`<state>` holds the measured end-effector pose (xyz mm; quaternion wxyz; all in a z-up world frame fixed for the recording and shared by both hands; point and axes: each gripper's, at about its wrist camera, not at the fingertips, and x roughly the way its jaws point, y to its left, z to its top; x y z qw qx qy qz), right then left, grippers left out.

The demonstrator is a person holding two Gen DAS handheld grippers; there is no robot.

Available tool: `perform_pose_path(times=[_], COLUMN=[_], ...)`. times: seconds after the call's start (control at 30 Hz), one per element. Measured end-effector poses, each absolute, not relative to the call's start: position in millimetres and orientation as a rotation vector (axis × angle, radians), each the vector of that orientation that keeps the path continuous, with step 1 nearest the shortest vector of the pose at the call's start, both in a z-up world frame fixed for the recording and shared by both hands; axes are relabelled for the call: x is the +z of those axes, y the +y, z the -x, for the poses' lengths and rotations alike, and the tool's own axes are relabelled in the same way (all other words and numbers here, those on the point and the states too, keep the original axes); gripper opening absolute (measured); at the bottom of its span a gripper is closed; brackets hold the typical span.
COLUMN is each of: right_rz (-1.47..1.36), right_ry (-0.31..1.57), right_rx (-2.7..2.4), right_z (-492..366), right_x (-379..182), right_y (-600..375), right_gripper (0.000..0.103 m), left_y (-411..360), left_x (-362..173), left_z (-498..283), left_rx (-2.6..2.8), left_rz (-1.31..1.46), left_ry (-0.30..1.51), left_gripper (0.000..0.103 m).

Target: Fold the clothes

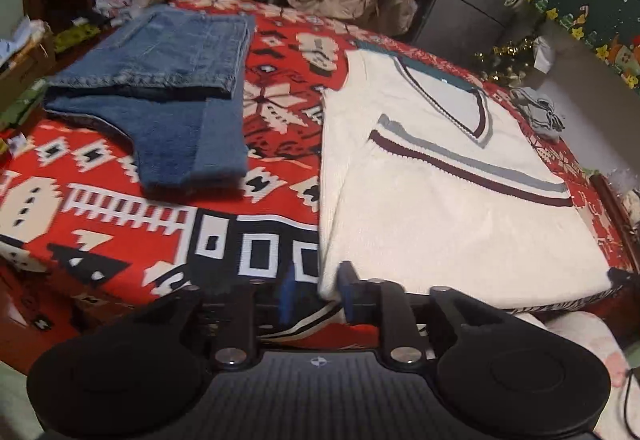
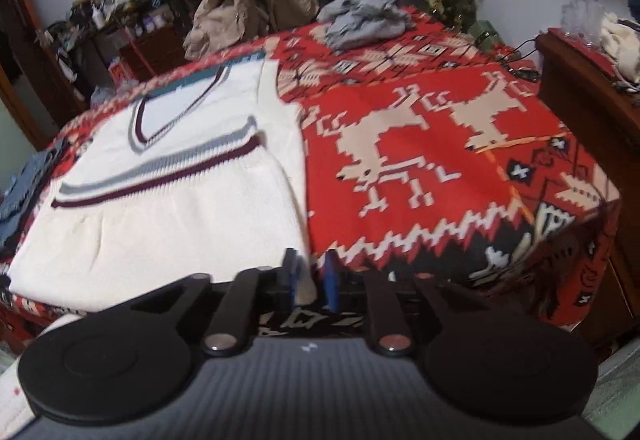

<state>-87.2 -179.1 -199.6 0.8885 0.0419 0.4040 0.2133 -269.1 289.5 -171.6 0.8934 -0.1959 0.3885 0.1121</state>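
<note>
Judging by the thick ribbed knit, my white sweater (image 1: 440, 208) will handle soft and floppy, with a little weight to it — it should drape and sag wherever it is not supported, and the weave looks grippy rather than slick. It lies flat on the red patterned blanket (image 1: 132, 216) with its V-neck at the far end, sleeves apparently tucked in, and its near hem along the blanket's near edge. My left gripper (image 1: 315, 290) sits at the near left corner of that hem with its jaws narrow; the cloth's corner lies between the blue pads, though I cannot tell whether they actually press it. My right gripper (image 2: 310, 278) is at the near right corner, jaws likewise narrow, the white edge between them and again no clear pinch. Those two hem corners seem the right places to hold — lifted together, the body should fold over toward the neck. Folded jeans (image 1: 168, 92) lie well apart on the left.
</note>
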Motion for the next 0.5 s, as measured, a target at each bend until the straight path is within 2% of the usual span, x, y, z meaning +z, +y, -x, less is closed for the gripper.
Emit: perform_pose_path(times=[0.03,0.1,0.33,0.37,0.4,0.43,0.5], right_rz=[-0.078,-0.057,0.076,0.076,0.075,0.078,0.108], right_ry=[0.832,0.817,0.686,0.682,0.687,0.693,0.697], right_rx=[0.439,0.431,0.526,0.555,0.593,0.625,0.669], right_z=[90,94,127,130,133,135,141], right_x=[-196,-189,-154,-152,-151,-151,-153], right_y=[-180,-181,-138,-128,-115,-103,-76], right_gripper=[0.025,0.029,0.029,0.028,0.026,0.019,0.013], left_y=[287,281,230,220,208,195,172], left_x=[-168,-159,-137,-136,-138,-143,-153], left_z=[271,274,250,242,233,223,204], left_rx=[0.229,0.22,0.057,0.019,-0.016,-0.051,-0.113], left_rz=[0.402,0.398,0.325,0.308,0.29,0.274,0.243], left_ry=[0.792,0.753,0.637,0.63,0.628,0.634,0.663], left_gripper=[0.028,0.029,0.028,0.023,0.014,0.011,0.007])
